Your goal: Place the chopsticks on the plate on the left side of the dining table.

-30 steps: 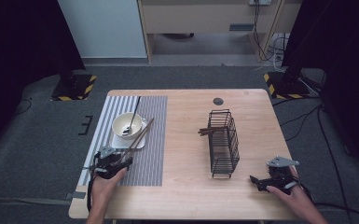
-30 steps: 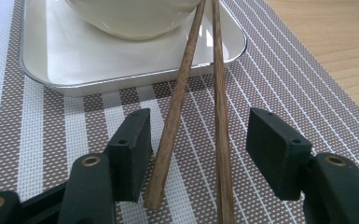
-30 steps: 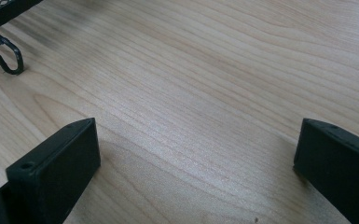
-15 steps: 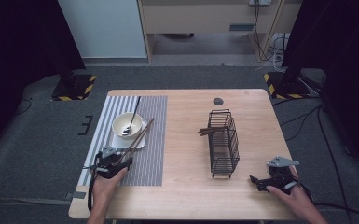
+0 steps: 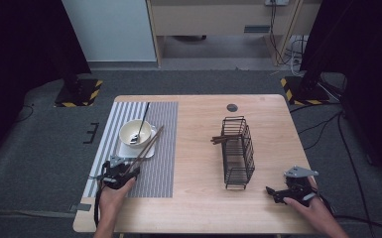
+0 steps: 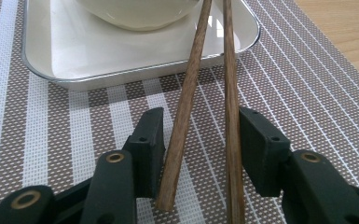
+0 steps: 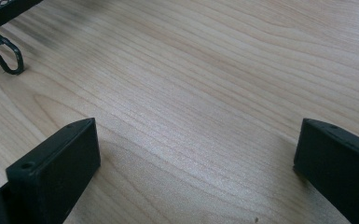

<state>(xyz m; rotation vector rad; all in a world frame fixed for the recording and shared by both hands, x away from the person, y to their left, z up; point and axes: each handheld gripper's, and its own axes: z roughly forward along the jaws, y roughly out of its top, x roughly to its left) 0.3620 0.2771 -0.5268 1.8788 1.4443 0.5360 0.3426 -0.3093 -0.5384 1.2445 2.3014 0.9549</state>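
Note:
Two brown chopsticks (image 5: 146, 146) lie slanted on the striped placemat (image 5: 161, 163), their far ends resting on the white tray (image 5: 150, 152) beside the cream bowl (image 5: 135, 133). My left gripper (image 5: 126, 168) sits low on the mat at their near ends. In the left gripper view both chopsticks (image 6: 189, 93) lie between the jaws of my left gripper (image 6: 200, 126), which have just been closing. The left pad touches one stick, and the two sticks still lie apart. My right gripper (image 5: 272, 191) rests open on the bare table near its front right corner, nothing between its jaws (image 7: 196, 140).
A black wire basket (image 5: 238, 148) stands mid-table with more brown sticks (image 5: 222, 140) poking out its left side; its foot (image 7: 2, 51) shows in the right gripper view. A dark spoon (image 5: 143, 119) leans in the bowl. A black disc (image 5: 232, 107) lies near the far edge.
The left gripper's jaws have narrowed around the chopsticks' near ends. Neither hand has moved.

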